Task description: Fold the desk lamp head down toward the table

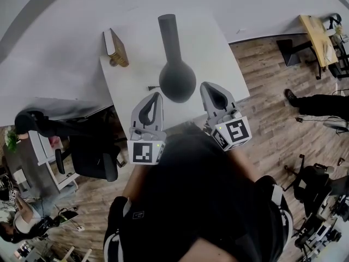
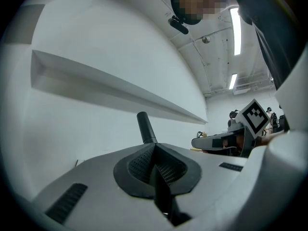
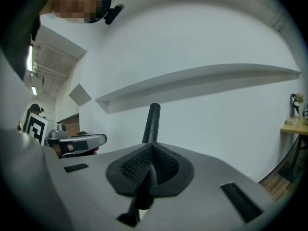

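Desk lamp (image 1: pixel 177 81) stands on the white bench (image 1: pixel 218 53), with its round dark base close to the near edge and between the 2 grippers. Its long axis runs upright. In both gripper views the dark column rises behind the fingertips, leaning only slightly. In the head view it seems to stretch toward the far edge, probably because the camera looks down along it. Its upper end therefore points at the ceiling, not down toward the bench.

The left gripper (image 1: pixel 157 96) and right gripper (image 1: pixel 206 86) are held level, left and right of the base and just short of it, aimed at the far wall. Each pair of fingers (image 2: pixel 139 165) is pressed together with nothing between. I judge this flanking stance keeps the column within reach of either gripper.

A brown box (image 1: pixel 115 47) sits at the far left, well apart.
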The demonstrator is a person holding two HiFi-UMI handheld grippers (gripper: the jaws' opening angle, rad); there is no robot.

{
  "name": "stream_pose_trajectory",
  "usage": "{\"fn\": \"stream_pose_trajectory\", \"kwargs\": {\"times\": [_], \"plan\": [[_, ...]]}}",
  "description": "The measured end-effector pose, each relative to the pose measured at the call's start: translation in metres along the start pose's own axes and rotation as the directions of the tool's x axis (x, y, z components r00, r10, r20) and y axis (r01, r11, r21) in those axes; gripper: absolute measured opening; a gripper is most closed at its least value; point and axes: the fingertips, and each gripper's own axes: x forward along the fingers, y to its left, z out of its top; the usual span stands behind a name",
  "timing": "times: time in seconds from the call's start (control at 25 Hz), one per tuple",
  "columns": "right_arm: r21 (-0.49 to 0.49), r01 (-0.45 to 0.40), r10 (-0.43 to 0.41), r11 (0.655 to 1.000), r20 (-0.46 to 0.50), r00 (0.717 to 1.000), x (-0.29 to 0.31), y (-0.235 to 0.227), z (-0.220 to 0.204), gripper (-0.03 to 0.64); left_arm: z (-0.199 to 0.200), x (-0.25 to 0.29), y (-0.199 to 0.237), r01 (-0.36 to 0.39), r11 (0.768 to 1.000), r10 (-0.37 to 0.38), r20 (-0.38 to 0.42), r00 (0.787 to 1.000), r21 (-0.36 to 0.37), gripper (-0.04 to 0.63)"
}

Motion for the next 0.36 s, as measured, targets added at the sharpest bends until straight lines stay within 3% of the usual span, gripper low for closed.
{"fn": "stream_pose_trajectory", "kwargs": {"times": [0.36], "plan": [[0.009, -0.002, 0.002, 1.0, 0.008, 1.0, -0.0002, -0.0018, -0.0027, 0.012, -0.0055, 0.0062, -0.0081, 0.027, 1.0, -0.027, -0.007, 1.0, -0.006, 0.025]]}}
